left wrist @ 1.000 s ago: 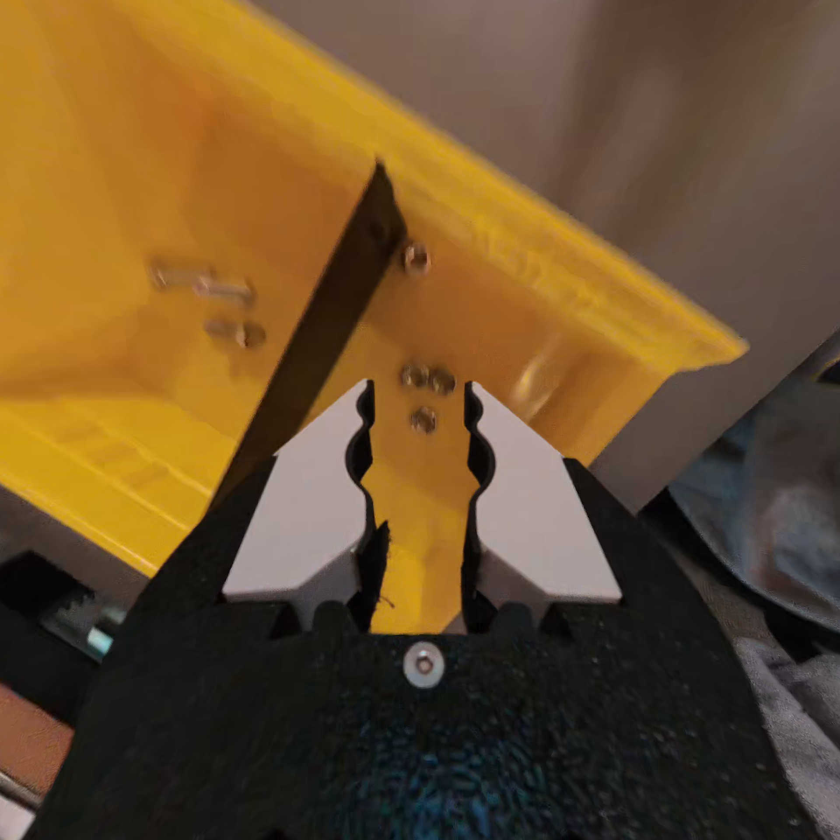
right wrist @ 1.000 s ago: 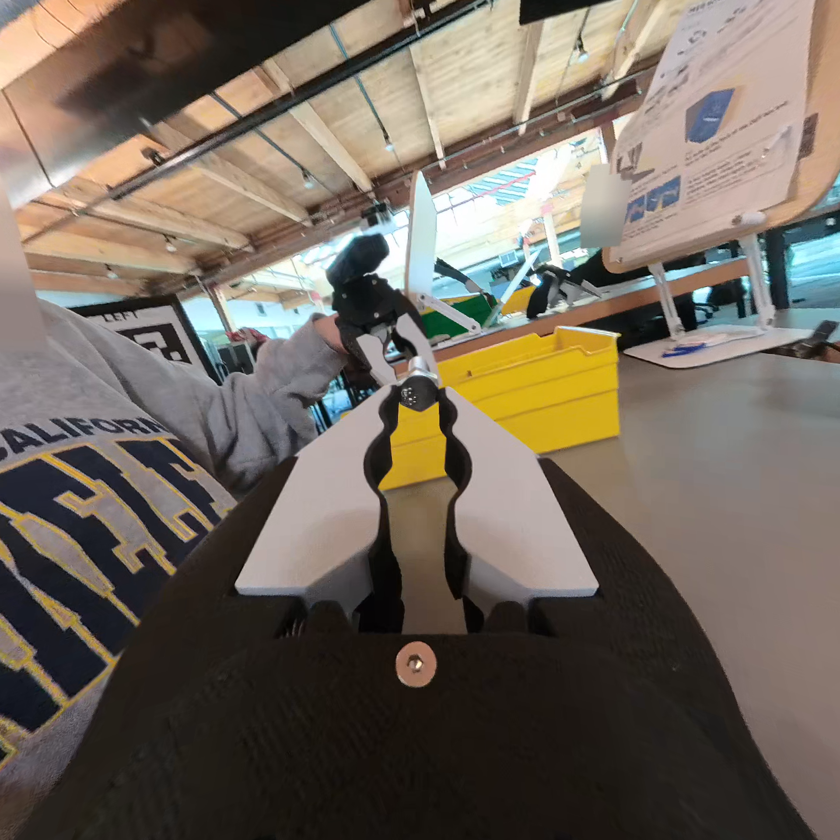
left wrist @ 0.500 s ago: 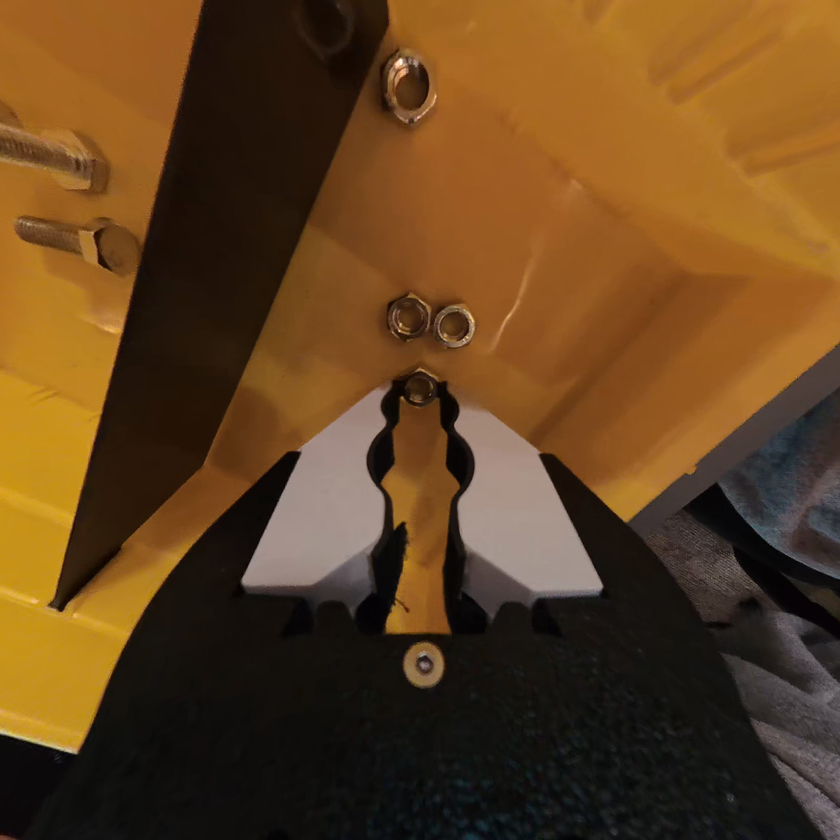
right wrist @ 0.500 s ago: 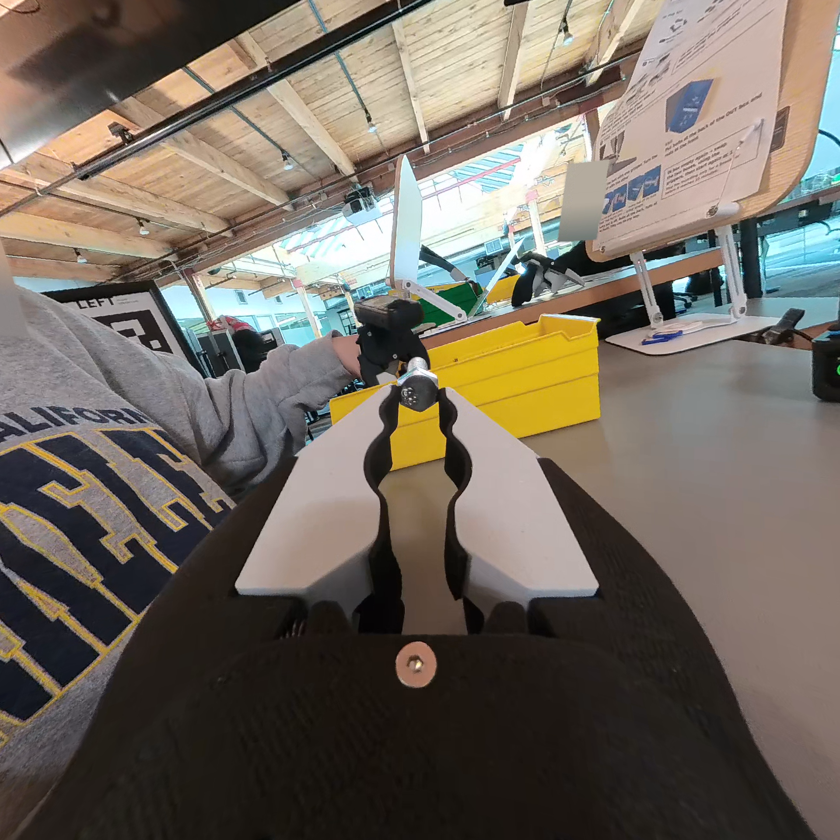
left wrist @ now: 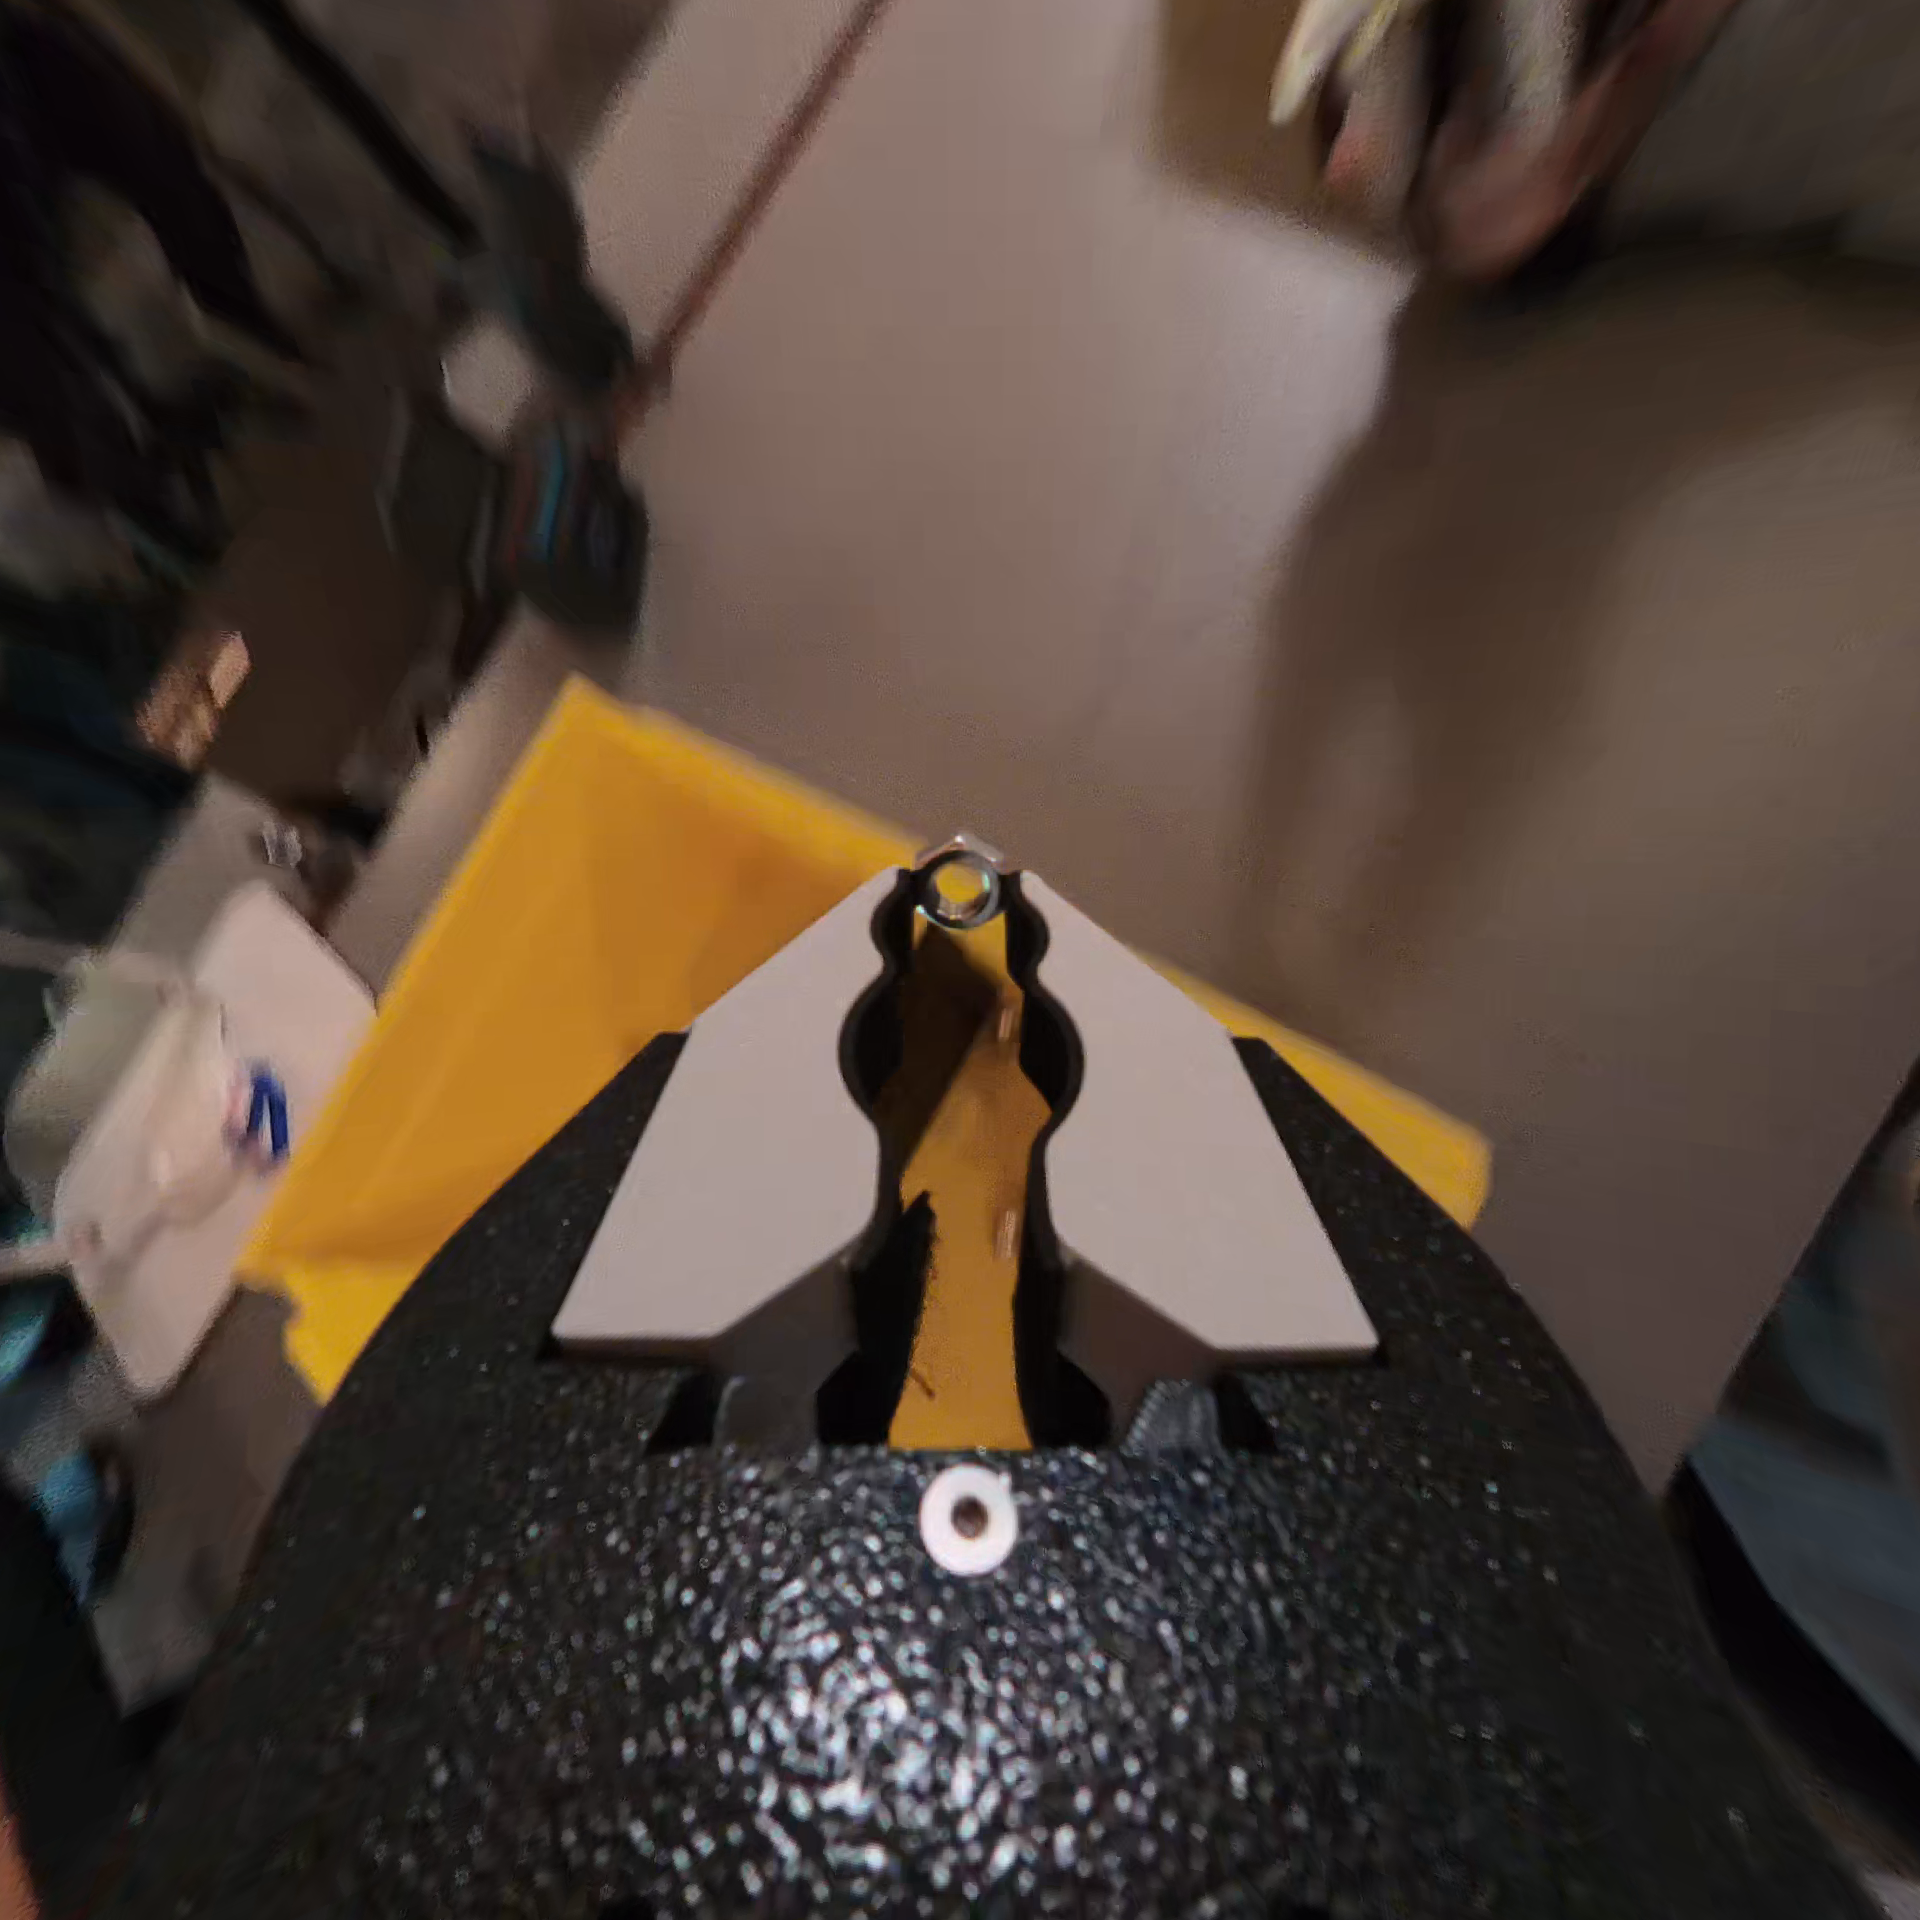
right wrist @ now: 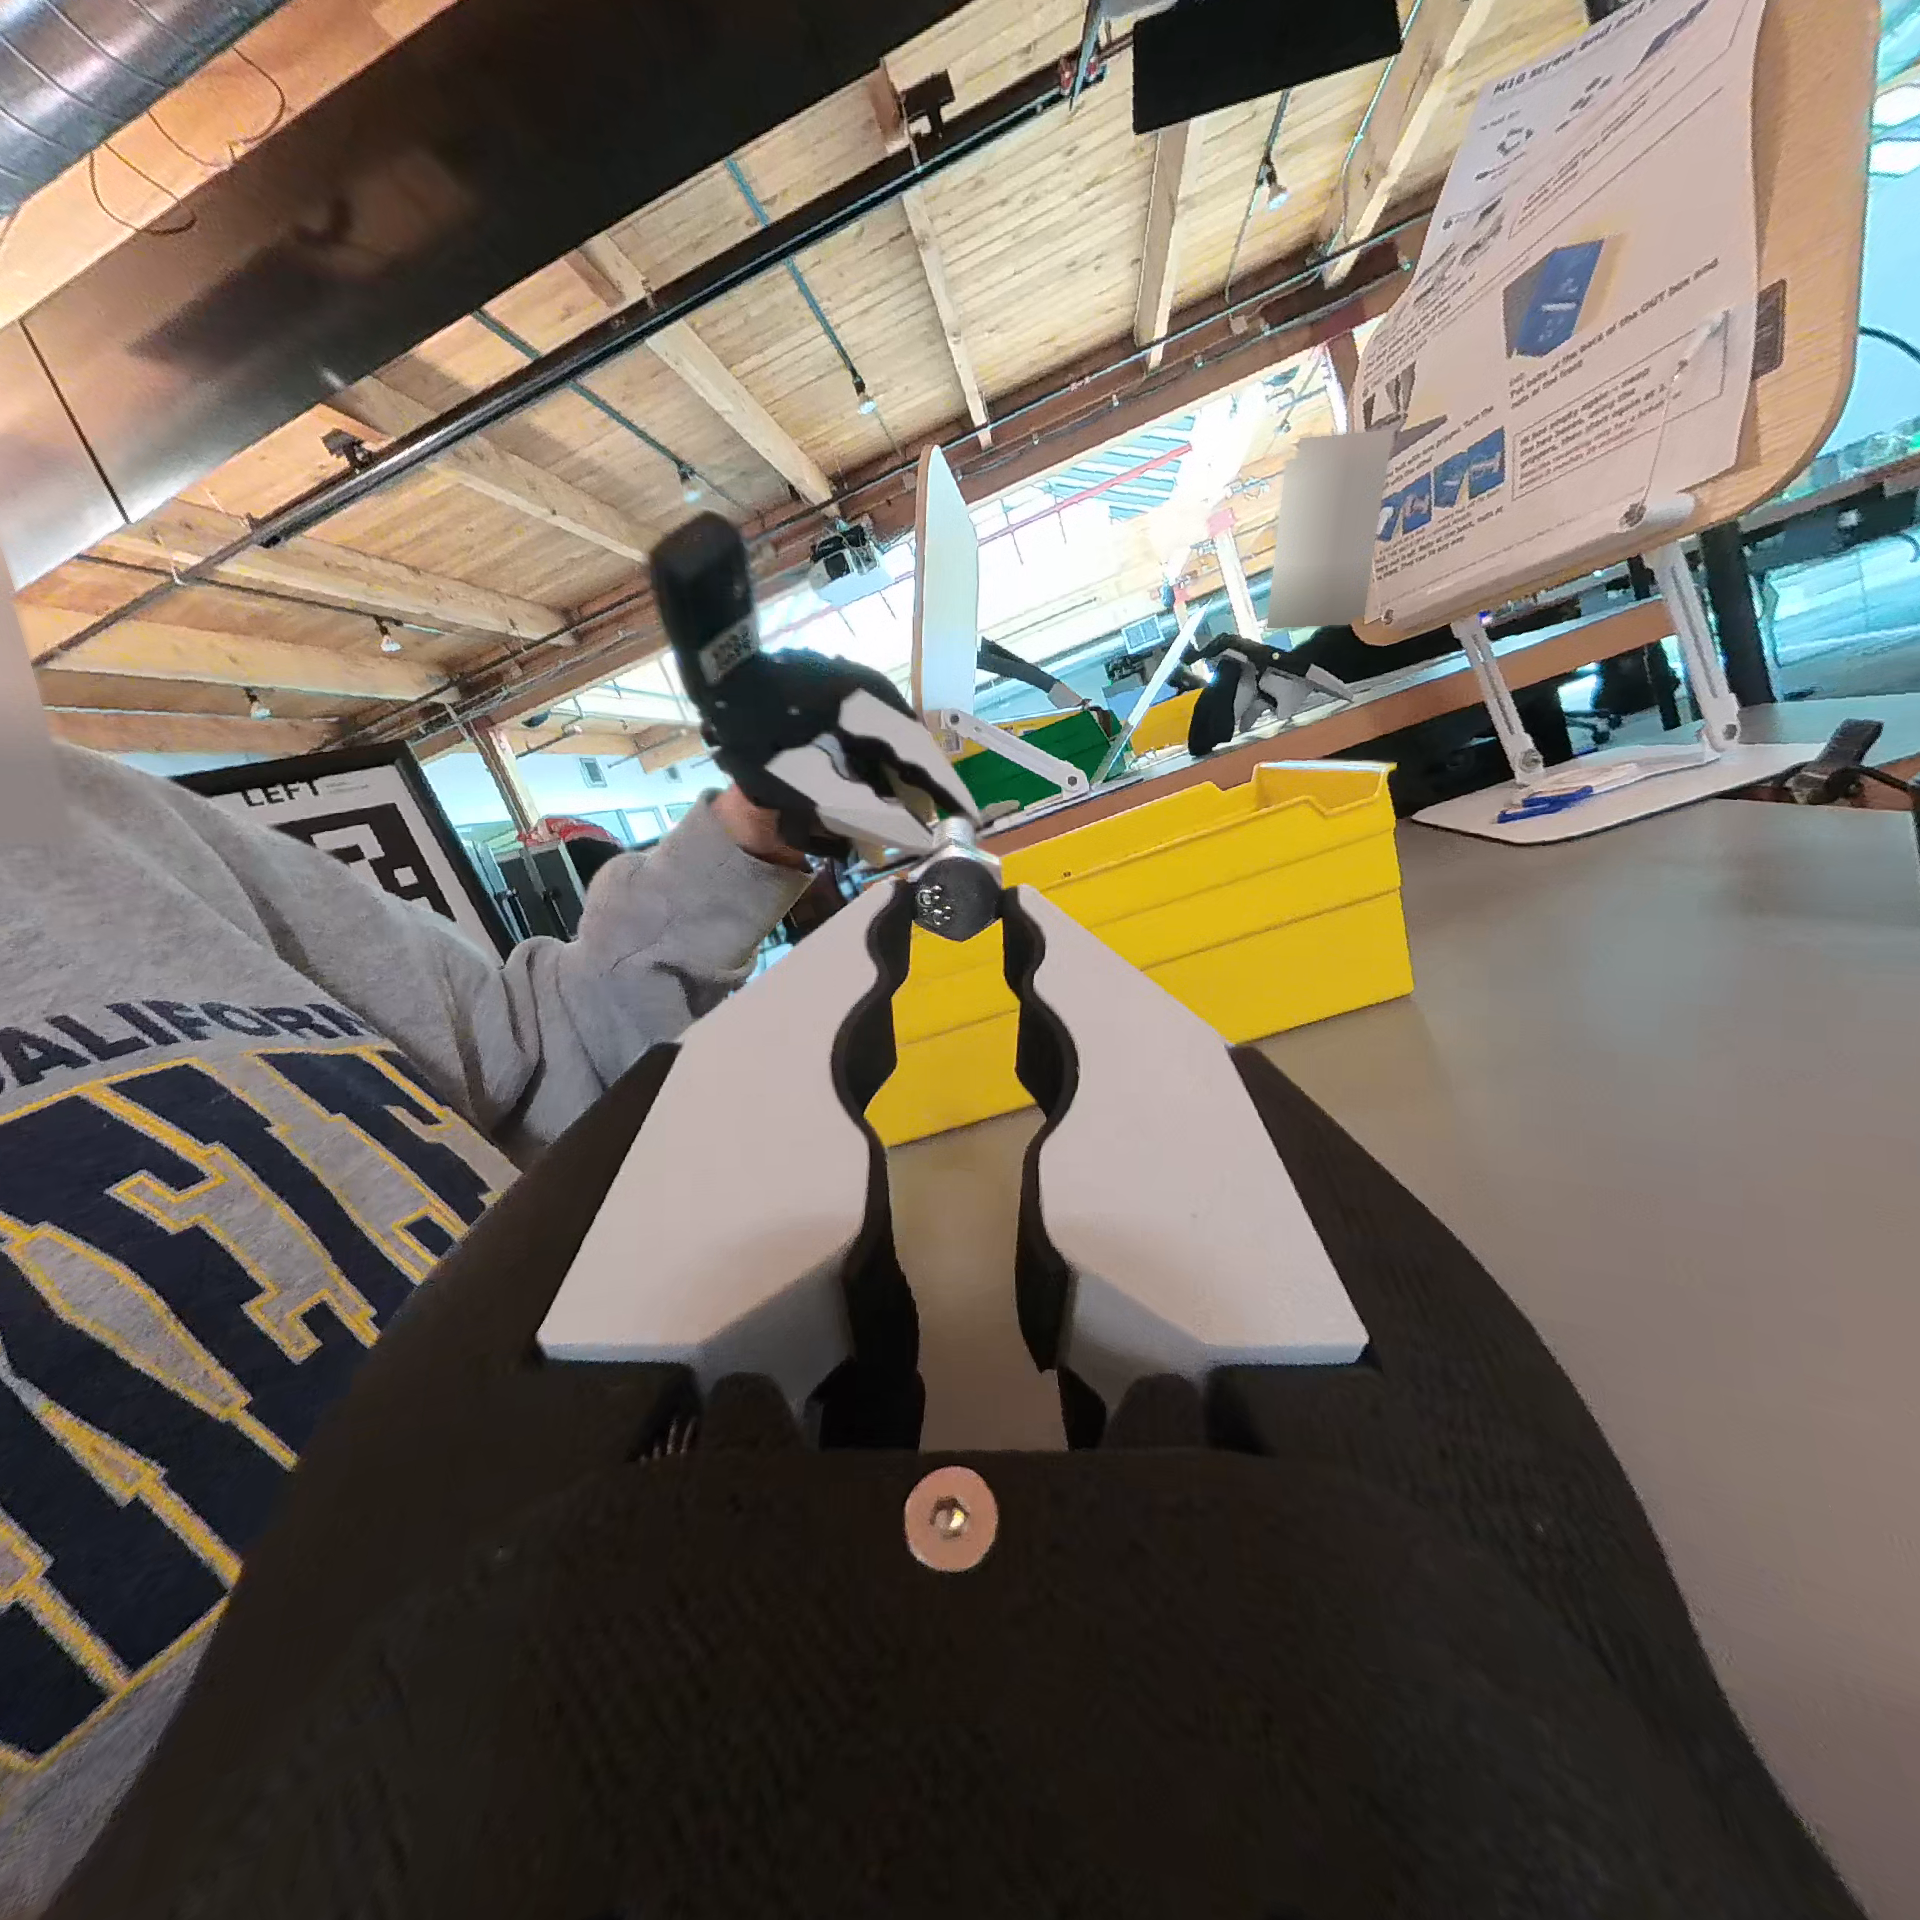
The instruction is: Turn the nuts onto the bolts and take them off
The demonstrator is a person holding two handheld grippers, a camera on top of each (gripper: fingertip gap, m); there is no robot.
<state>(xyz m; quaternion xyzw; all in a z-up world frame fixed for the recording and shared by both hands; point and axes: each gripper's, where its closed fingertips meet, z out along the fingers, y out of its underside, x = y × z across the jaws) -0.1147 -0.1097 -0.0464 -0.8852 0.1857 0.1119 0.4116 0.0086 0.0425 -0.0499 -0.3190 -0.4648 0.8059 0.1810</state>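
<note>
Grey table carrying yellow bin at its far edge, left tool clamping nut above it, right tool clamping bolt head; misaligned approach is risking cross-threading or a dropped nut.

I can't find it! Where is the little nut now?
The nut is pinched at the tips of the left hand-held gripper, held above the yellow bin.

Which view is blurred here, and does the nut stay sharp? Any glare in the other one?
Left wrist view: background and yellow bin smeared by motion blur; nut in the left gripper sharp. Right wrist view: crisp, bolt clear in the right gripper, windows blown out, wide-angle bending at edges.
</note>
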